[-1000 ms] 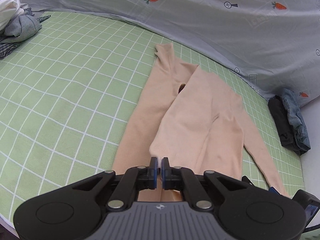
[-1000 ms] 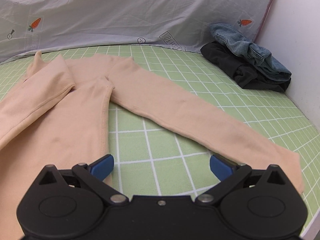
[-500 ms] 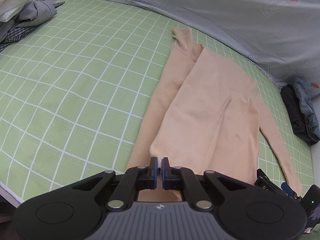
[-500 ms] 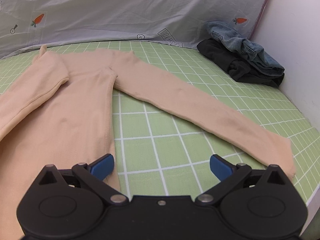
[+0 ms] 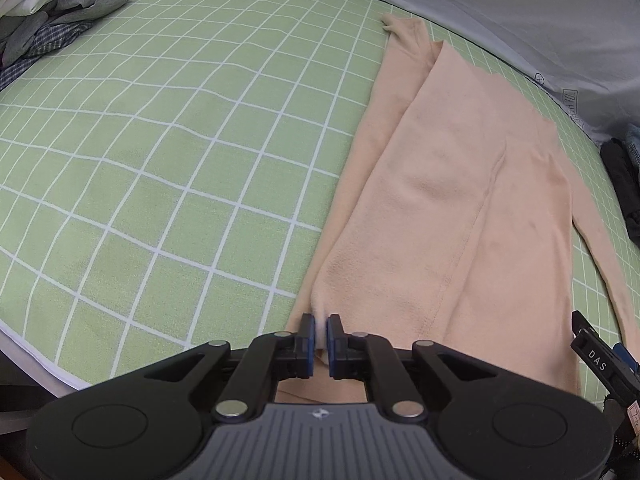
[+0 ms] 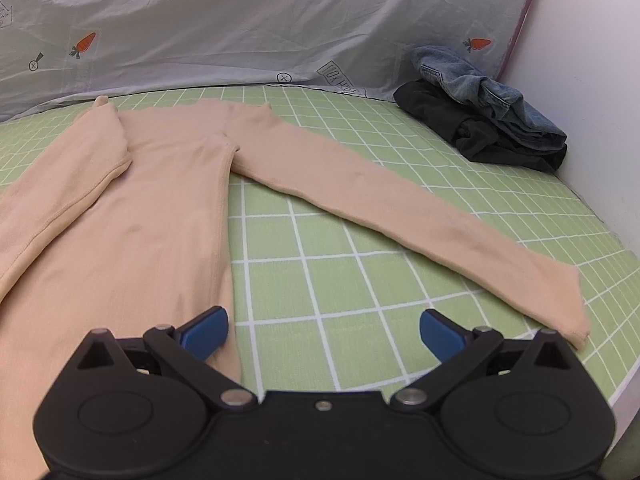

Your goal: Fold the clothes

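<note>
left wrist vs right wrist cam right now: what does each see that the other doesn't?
Left wrist only: the left gripper, fingers shut on the peach top's folded edge, a pile of grey, white and checked clothes in the far left corner, and open sheet to the left.

Right wrist only: the right gripper, open and empty, the outstretched sleeve down to its cuff, and the white wall.

Both: the top, the green checked sheet, the carrot-print fabric, and the jeans on dark clothing.
</note>
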Demonstrator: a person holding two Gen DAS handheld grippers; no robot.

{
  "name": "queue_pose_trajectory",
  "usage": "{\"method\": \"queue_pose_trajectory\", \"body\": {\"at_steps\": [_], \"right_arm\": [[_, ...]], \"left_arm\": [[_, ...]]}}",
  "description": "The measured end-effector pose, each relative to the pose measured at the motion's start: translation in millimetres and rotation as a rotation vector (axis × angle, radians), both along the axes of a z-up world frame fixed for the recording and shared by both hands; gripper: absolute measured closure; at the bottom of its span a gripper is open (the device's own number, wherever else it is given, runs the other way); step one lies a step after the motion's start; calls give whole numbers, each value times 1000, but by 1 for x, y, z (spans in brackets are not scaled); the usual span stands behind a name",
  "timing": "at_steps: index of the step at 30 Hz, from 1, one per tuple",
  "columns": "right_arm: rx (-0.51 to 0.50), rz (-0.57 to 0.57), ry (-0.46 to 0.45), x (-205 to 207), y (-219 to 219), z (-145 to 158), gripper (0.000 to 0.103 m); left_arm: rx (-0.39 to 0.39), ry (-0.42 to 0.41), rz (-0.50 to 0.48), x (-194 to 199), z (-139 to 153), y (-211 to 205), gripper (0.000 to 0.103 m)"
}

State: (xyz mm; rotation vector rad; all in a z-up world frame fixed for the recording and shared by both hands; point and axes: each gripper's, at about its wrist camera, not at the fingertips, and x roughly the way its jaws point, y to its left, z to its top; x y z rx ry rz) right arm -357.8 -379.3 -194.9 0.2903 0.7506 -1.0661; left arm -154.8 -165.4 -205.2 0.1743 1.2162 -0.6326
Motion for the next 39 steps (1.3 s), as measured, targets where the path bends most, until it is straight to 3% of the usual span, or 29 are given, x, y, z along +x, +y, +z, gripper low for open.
{"method": "queue_pose_trajectory", "body": {"at_steps": [6, 16, 22, 27, 39], "right_arm": [[17, 13, -23, -5, -2, 0, 0], [60, 2, -40, -9, -22, 0, 0], [93, -149, -71, -36, -52, -6, 0], [105, -308, -133, -66, -81, -12, 0], [43, -561, -237, -79, -165, -16, 0]], "left_arm": [[29, -5, 4, -1, 3, -6, 91], [81, -39, 46, 17, 24, -24, 56], [92, -58, 62, 39, 26, -49, 48], [130, -56, 51, 61, 18, -77, 47], [181, -127, -85, 100, 4, -161, 40]]}}
